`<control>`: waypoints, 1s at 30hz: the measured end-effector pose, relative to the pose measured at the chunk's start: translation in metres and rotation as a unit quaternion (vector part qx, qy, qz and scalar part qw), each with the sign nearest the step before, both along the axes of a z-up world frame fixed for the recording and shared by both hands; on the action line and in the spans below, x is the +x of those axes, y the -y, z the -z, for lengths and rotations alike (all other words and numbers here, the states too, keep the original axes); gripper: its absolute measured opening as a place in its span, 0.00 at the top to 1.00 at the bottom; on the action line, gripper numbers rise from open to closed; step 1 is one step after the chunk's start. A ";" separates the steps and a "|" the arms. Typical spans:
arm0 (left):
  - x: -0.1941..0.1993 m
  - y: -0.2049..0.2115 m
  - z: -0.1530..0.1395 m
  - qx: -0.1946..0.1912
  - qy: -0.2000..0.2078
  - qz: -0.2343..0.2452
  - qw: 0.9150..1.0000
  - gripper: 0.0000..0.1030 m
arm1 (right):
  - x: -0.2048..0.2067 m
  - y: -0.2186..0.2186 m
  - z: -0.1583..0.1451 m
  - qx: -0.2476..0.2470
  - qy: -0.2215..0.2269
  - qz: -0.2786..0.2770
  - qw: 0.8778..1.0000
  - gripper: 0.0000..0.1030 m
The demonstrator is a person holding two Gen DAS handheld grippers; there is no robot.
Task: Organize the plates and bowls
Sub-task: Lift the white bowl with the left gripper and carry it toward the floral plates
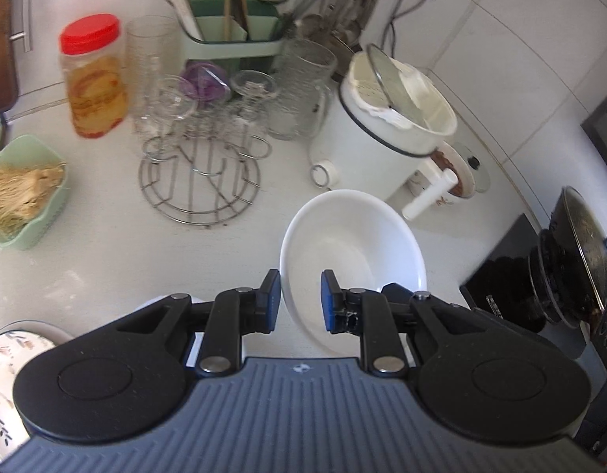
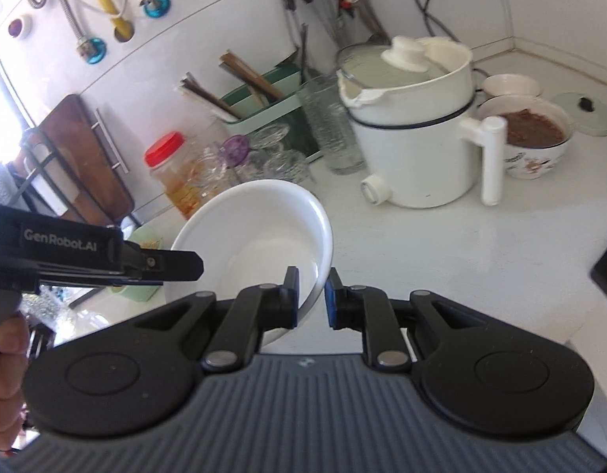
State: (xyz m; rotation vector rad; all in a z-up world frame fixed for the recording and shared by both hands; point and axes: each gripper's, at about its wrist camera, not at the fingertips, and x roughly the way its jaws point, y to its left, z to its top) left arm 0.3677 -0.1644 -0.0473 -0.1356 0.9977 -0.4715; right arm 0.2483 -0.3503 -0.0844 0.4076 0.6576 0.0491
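Observation:
A plain white bowl (image 1: pixel 354 252) hangs tilted above the white counter, held from two sides. In the left wrist view my left gripper (image 1: pixel 301 297) is shut on the bowl's near rim, one blue pad inside and one outside. The right wrist view shows the same bowl (image 2: pixel 256 232), with my right gripper (image 2: pixel 312 293) shut on its right rim. There my left gripper (image 2: pixel 181 266) comes in from the left over the opposite rim, held by a person's hand (image 2: pixel 4 354). A leaf-patterned plate (image 1: pixel 8 358) lies at the lower left, partly hidden under the gripper.
Behind the bowl stand a white electric pot (image 1: pixel 382 134), a wire rack of glasses (image 1: pixel 201 173), a red-lidded jar (image 1: pixel 94 79) and a green dish (image 1: pixel 23 197). A black stove with a lidded pan (image 1: pixel 579 260) is on the right. A bowl of brown food (image 2: pixel 531 134) sits past the pot.

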 end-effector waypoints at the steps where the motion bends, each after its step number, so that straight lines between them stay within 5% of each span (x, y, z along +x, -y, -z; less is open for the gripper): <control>1: -0.001 -0.006 -0.001 -0.002 0.003 -0.006 1.000 0.77 | 0.002 -0.003 -0.001 0.002 0.001 -0.007 1.000 0.83; 16: -0.031 -0.104 0.008 -0.023 -0.003 -0.136 0.990 0.77 | 0.041 -0.070 -0.005 0.019 -0.011 -0.140 0.990 0.83; 30: -0.034 -0.120 0.069 -0.033 -0.046 -0.152 0.987 0.77 | 0.052 -0.090 0.043 -0.014 -0.095 -0.161 0.982 0.83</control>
